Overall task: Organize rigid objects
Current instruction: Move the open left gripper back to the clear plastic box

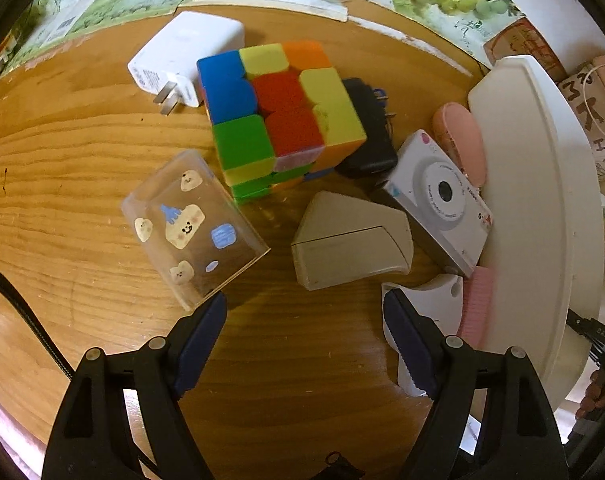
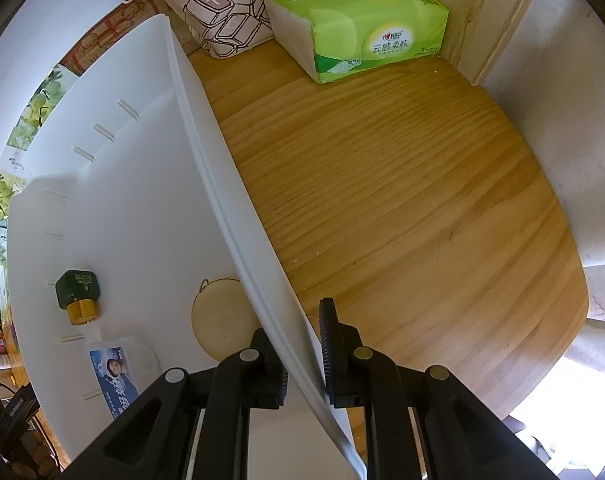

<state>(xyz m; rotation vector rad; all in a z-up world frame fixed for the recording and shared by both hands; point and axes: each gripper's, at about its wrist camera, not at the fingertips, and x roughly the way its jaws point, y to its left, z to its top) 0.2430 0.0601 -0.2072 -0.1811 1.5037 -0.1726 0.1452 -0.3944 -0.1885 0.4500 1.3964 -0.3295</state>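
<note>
My left gripper (image 1: 304, 320) is open and empty above the wooden table, just short of a beige wedge-shaped box (image 1: 350, 240). Around it lie a clear sticker-covered box (image 1: 190, 224), a colourful puzzle cube (image 1: 278, 116), a white charger (image 1: 186, 56), a black adapter (image 1: 368, 136), a white toy camera (image 1: 442, 196), a pink oval case (image 1: 460, 140) and a white clip-like piece (image 1: 434, 304). My right gripper (image 2: 302, 344) is shut on the rim of the white bin (image 2: 206, 128). Inside the bin lie a green bottle (image 2: 77, 290), a round beige disc (image 2: 218, 320) and a blue packet (image 2: 116, 372).
The white bin's wall (image 1: 542, 184) stands at the right of the left wrist view. A green tissue pack (image 2: 358, 24) and a printed cushion (image 2: 218, 12) sit at the table's back. A wooden panel (image 2: 498, 20) bounds the right side.
</note>
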